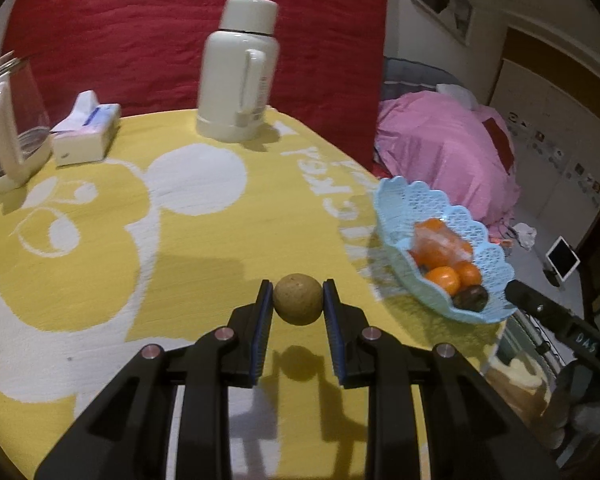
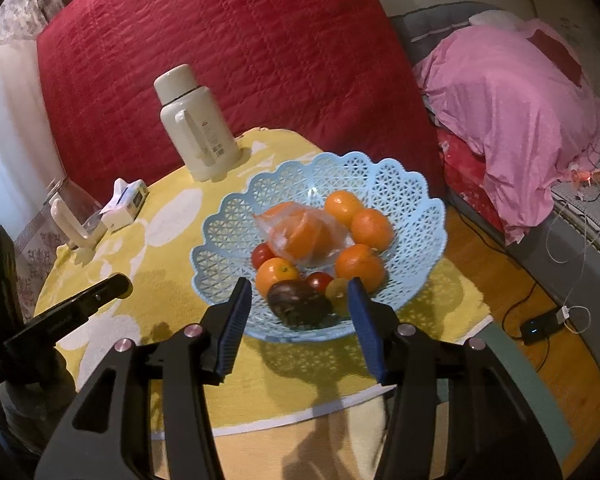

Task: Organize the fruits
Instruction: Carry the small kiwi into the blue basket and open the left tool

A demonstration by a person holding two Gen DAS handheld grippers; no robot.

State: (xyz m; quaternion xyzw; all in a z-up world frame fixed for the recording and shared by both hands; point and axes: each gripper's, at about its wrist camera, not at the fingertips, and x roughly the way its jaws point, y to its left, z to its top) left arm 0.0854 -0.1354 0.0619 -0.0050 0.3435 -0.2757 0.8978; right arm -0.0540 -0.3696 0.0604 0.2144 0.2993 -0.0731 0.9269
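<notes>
left gripper (image 1: pixel 298 300): jaws clamped on the brown fruit (image 1: pixel 298 299), lower middle, just above the desk (image 1: pixel 204 280)
right gripper (image 2: pixel 298 300): jaws partly open, empty
basket (image 1: pixel 396 216): right side, holds oranges (image 1: pixel 442 280)
tip: carry it over the rim, release low, imo

Dim warm light, fisheye-warped edges

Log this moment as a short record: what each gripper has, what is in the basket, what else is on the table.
left gripper: shut on the brown fruit, lifted above the yellow cloth
right gripper: jaws open, empty, in front of the basket
basket contents: oranges, one bagged orange, red fruits, dark fruit, green fruit
also on table: thermos, tissue box, glass jug
</notes>
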